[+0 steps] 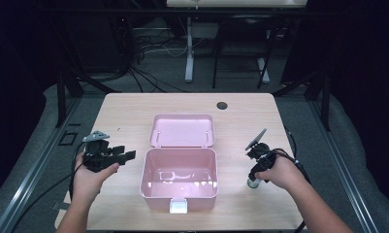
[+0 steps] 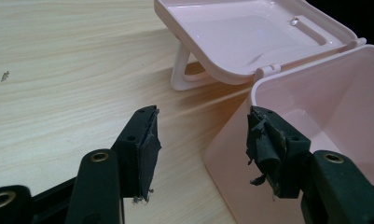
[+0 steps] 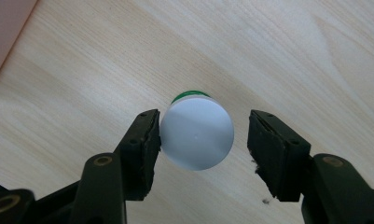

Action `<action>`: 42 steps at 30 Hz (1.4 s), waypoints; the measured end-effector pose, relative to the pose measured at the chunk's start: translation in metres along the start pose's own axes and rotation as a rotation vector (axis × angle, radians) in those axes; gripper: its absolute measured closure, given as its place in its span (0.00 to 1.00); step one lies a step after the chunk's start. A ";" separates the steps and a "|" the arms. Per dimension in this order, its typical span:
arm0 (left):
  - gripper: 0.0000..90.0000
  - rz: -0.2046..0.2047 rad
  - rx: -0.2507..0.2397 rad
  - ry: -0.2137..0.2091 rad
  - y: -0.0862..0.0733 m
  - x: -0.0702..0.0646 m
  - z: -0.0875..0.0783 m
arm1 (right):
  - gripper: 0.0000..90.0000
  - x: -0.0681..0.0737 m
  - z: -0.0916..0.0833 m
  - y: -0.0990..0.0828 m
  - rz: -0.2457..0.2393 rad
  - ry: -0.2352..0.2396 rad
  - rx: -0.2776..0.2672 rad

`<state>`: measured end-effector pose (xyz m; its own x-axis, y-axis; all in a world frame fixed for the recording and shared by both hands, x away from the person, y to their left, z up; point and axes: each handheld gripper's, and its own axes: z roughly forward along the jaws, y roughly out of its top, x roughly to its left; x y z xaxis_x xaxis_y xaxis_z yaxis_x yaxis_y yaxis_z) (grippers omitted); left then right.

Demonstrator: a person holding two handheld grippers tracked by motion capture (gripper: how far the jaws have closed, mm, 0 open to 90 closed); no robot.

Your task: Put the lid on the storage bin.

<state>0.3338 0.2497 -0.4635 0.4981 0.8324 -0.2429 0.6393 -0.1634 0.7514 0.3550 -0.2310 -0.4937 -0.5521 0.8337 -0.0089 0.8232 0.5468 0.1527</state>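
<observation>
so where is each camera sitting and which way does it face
High view: above the person's side, looking forward and down on the table; both forearms, left gripper and right gripper show.
Left gripper view: rides the left gripper, facing the pink box and its open lid; jaws apart.
Right gripper view: looks straight down between open jaws at a white bottle.
Shared: high and left gripper views both show the box.

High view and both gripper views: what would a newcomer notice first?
The open pink plastic box at the table's centre, its lid flung back. Right of it, the right gripper points down over a small white-capped bottle with a green band, fingers apart either side. The left gripper hangs open at the box's left corner.
</observation>
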 end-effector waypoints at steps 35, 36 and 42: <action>0.48 0.005 0.016 0.022 -0.001 0.001 0.003 | 0.54 0.001 0.020 0.001 0.009 0.028 0.031; 0.48 0.005 0.017 0.022 -0.002 0.001 0.003 | 0.54 0.001 0.019 0.000 0.013 0.026 0.030; 0.48 0.003 0.015 0.025 -0.002 0.001 0.003 | 0.55 0.000 0.018 0.000 0.018 0.026 0.032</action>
<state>0.3352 0.2496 -0.4668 0.4856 0.8447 -0.2251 0.6464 -0.1736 0.7430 0.3575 -0.2293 -0.5118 -0.5396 0.8417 0.0190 0.8369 0.5339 0.1207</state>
